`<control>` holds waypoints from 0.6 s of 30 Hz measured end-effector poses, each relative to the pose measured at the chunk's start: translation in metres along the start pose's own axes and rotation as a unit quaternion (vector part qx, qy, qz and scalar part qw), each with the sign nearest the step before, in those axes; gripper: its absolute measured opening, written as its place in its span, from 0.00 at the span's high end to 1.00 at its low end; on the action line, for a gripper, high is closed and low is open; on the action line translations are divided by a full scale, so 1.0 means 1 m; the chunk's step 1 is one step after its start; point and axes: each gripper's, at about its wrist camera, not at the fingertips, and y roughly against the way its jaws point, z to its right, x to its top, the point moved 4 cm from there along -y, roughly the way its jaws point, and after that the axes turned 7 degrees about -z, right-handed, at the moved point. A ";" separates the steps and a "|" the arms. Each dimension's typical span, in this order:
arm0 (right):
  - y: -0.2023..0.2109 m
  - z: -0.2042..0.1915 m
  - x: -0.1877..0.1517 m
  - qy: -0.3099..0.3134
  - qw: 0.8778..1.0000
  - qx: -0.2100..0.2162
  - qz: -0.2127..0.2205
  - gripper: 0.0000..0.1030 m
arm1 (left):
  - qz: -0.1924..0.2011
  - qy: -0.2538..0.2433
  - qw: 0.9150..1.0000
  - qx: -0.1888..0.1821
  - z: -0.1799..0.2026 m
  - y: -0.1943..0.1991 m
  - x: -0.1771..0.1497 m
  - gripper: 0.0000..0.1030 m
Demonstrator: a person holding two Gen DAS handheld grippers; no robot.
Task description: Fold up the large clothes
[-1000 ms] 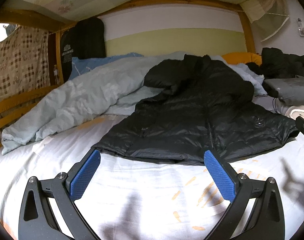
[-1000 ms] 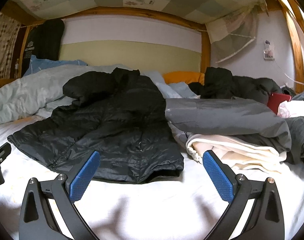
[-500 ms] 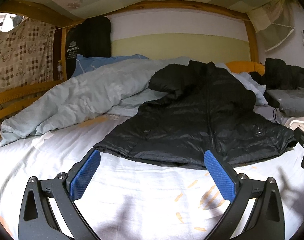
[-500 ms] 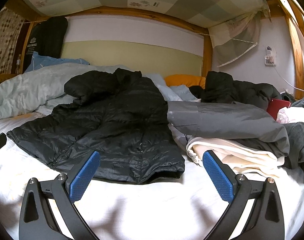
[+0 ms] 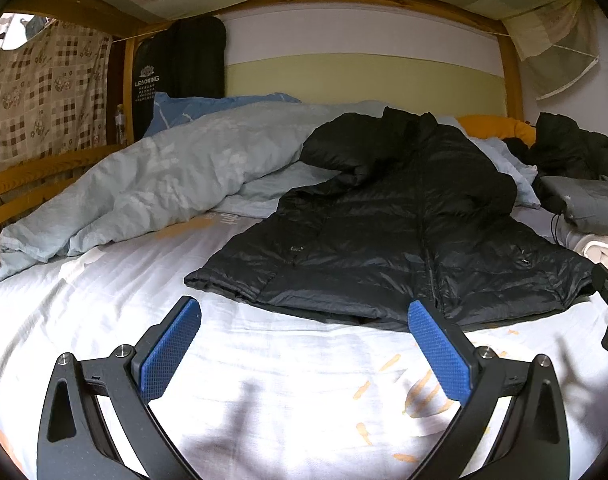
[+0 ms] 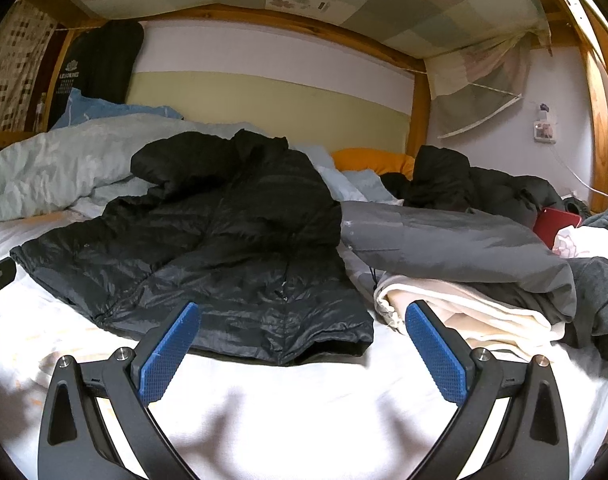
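Observation:
A black puffer jacket lies spread front-up on the white bed sheet, hem toward me, collar at the far end. In the right wrist view the same jacket fills the centre left. My left gripper hovers open just short of the hem's left half, nothing between its blue pads. My right gripper is open too, a little before the hem's right corner. The right gripper's edge shows at the far right of the left wrist view.
A light blue duvet is bunched at the back left. To the right of the jacket lies a pile with a grey garment, cream cloth and a second black jacket. Wooden bed rails border the left side.
Both grippers have drifted slightly lower and closer to the jacket's hem. Both stay open and the jacket has not moved.

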 end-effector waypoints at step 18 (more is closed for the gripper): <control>-0.003 0.001 -0.002 -0.011 1.000 -0.003 -0.003 0.00 | -0.009 0.002 1.000 0.004 -0.003 -0.002 -0.002 0.00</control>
